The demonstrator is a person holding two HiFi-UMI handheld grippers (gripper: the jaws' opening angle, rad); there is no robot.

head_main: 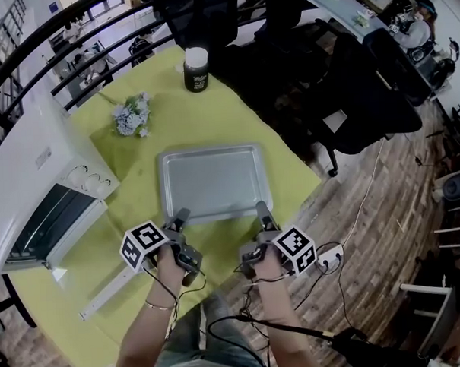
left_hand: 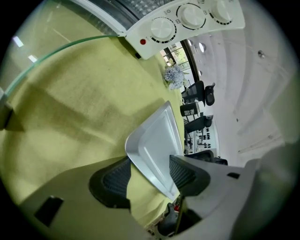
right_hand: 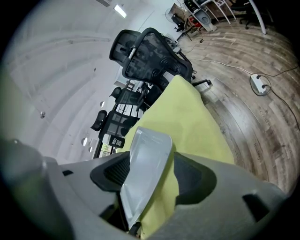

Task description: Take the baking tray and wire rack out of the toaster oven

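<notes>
Silver baking tray (head_main: pixel 215 181): smooth dull metal, rectangular with rounded corners and a low raised rim; lies flat on the table, out of the oven and well apart from it.
Yellow-green tablecloth (head_main: pixel 212 111): soft, lightly creased, covers the table under the tray.
White toaster oven (head_main: pixel 32 172): boxy, stands at the table's left edge; round knobs (head_main: pixel 93 179) on its front panel; glass door (head_main: pixel 45 225) hangs open over a dark inside.
Surroundings: dark jar (head_main: pixel 196 68) with a pale lid at the far edge; small bunch of pale flowers (head_main: pixel 132 115) between jar and oven; black mesh office chairs (head_main: pixel 363 97) on a wood-plank floor (head_main: pixel 398 209) to the right. Nothing stands between tray and grippers.
Left gripper (head_main: pixel 177 221): jaws spread wide astride the tray's near left corner, ribbed dark pads on either side of the rim, not clamped.
Right gripper (head_main: pixel 262 212): jaws likewise apart around the near right rim, with a gap beside one pad.
</notes>
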